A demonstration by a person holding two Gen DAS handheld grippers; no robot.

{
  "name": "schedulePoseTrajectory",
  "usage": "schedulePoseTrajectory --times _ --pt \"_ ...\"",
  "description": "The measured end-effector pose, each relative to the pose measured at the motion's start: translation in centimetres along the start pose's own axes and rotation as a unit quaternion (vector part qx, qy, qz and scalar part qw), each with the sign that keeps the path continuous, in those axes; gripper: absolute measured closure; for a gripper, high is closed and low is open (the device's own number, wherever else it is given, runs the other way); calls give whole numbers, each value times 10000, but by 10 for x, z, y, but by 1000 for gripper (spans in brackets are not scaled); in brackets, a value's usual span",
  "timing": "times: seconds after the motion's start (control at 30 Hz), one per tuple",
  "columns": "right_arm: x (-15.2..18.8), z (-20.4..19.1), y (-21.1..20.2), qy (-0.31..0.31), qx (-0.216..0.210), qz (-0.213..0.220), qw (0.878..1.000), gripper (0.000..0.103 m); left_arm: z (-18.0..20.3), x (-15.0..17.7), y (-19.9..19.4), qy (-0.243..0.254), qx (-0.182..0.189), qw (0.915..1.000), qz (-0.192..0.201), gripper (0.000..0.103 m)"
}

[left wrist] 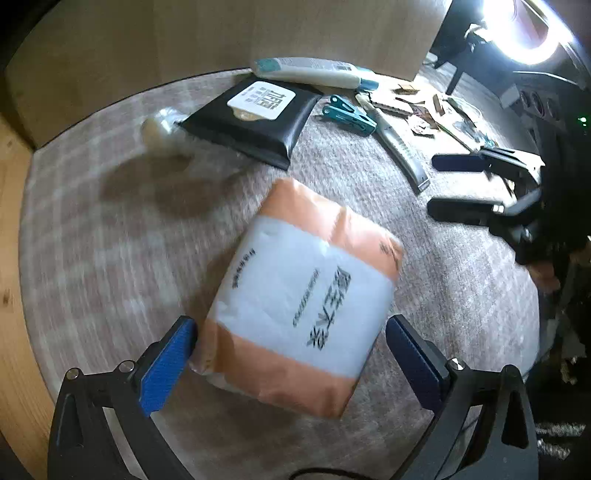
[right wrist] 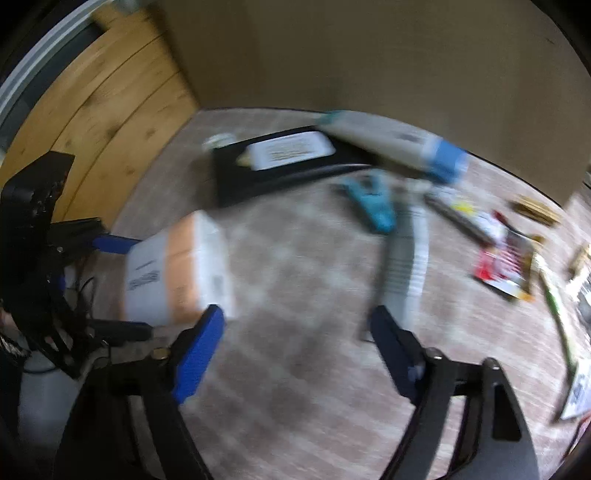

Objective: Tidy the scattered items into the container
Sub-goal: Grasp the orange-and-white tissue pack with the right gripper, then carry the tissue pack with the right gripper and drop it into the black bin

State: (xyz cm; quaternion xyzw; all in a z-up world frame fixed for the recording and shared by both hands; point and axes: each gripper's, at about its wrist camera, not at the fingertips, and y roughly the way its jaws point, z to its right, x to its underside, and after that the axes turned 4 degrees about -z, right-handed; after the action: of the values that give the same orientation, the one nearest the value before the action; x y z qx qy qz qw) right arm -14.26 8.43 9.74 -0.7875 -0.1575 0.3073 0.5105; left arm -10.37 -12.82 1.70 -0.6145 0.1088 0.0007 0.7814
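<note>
An orange-and-white tissue pack (left wrist: 303, 295) sits between the blue pads of my left gripper (left wrist: 291, 354), which is shut on its near end. The right wrist view shows the same pack (right wrist: 177, 269) held by that gripper. My right gripper (right wrist: 295, 347) is open and empty over the carpet, with a grey utility knife (right wrist: 402, 273) just beyond its right finger. Scattered on the carpet are a black wet-wipe pack (left wrist: 255, 118), a white tube with teal ends (left wrist: 314, 74), teal clothes pegs (left wrist: 351, 114) and the utility knife (left wrist: 399, 147). A tan cardboard wall (left wrist: 221, 33) stands behind them.
Small packets and cards (right wrist: 506, 258) lie at the right. A wooden panel (right wrist: 99, 122) borders the carpet on the left. A small white round object (left wrist: 159, 129) lies left of the black pack. A bright lamp (left wrist: 524, 26) glares at top right.
</note>
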Motion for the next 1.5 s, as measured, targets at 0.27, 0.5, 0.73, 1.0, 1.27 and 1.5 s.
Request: schedulePoseTrajectory --times 0.27,0.5,0.73,1.0,1.27,1.5 --pt "-51 -20 80 90 -585 -183 9981 46 2 25 -20 -258 50 9980 581 2" --pt "-40 -33 100 417 -1134 -439 9917 58 17 44 -10 -522 165 9932 1030 3" --pt "-15 -44 89 694 -837 -331 9935 58 28 52 -12 -898 414 9868 1283 26" --pt "36 -28 67 1629 -570 -104 9849 58 45 61 -17 -614 344 9927 985 31" --pt "48 -46 87 1932 -1155 -91 9743 58 42 78 -9 -319 376 9962 722 31" --pt "54 -50 73 1815 -1002 192 9781 60 74 86 -16 -170 648 9952 712 28"
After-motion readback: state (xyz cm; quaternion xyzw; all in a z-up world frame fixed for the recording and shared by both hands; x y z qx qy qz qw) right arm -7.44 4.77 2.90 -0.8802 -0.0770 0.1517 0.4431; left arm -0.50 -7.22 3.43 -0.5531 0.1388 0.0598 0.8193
